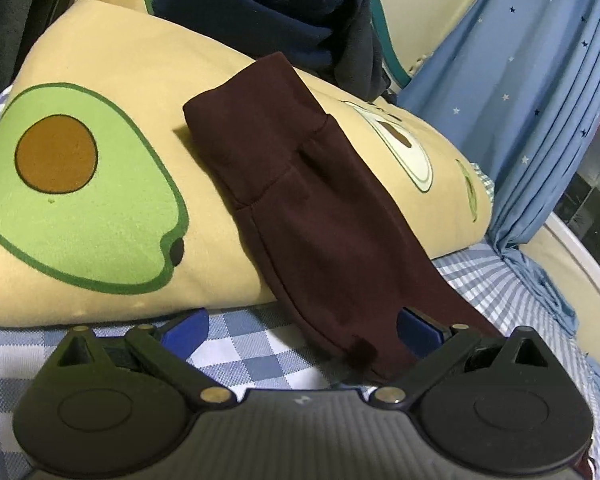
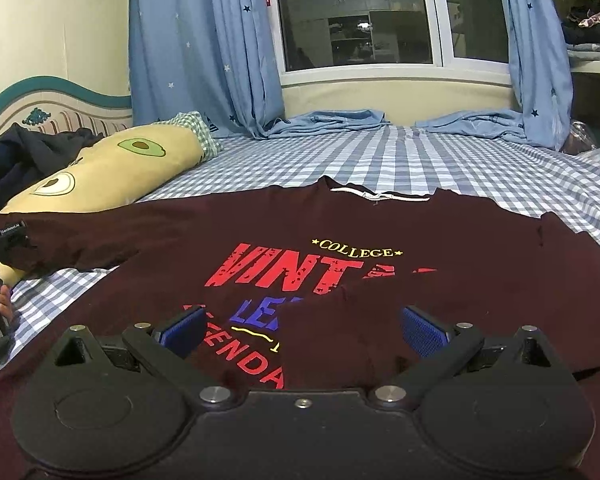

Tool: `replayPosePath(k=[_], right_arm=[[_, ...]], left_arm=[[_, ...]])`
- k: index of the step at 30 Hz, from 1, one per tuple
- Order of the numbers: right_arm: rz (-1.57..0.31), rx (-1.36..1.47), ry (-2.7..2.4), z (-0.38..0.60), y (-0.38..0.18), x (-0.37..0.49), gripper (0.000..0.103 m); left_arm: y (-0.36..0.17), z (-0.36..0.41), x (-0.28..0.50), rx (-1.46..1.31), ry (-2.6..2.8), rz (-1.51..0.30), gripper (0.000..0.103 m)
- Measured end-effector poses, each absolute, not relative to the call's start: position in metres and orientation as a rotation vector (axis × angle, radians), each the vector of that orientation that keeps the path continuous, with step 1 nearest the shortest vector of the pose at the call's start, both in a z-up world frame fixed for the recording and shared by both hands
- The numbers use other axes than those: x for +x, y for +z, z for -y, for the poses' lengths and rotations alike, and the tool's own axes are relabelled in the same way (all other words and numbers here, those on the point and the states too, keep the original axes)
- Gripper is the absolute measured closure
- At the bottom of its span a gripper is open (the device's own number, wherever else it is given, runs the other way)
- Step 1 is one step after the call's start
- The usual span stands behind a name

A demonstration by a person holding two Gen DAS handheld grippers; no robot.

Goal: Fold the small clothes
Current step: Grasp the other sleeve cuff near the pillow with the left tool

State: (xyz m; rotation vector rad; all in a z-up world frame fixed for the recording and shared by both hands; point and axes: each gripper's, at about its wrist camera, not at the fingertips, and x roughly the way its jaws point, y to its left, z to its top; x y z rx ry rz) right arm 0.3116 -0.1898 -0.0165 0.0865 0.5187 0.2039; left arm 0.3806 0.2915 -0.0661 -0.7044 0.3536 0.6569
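Observation:
A maroon sweatshirt with red and blue "COLLEGE VINTAGE" print lies flat, chest up, on the checked bed. Its right sleeve is folded across the chest. In the left wrist view its other sleeve stretches up onto the avocado pillow, cuff at the far end. My left gripper is open, with the sleeve's lower edge between its blue pads. My right gripper is open just above the folded sleeve and the print. The left gripper also shows at the right wrist view's left edge.
A heap of dark navy clothes lies on the pillow by the headboard. Blue star curtains hang at the window and pool on the blue checked bedsheet. Shelves with clutter stand at the right.

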Motion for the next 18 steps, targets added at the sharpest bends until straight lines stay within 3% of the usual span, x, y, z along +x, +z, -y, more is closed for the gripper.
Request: replayPosePath(k=[18], right_arm=[[-0.556, 0.055, 0.215, 0.191, -0.025, 0.310, 0.001]], left_arm=[[-0.056, -0.276, 0.386, -0.662, 0.675, -0.367, 0.007]])
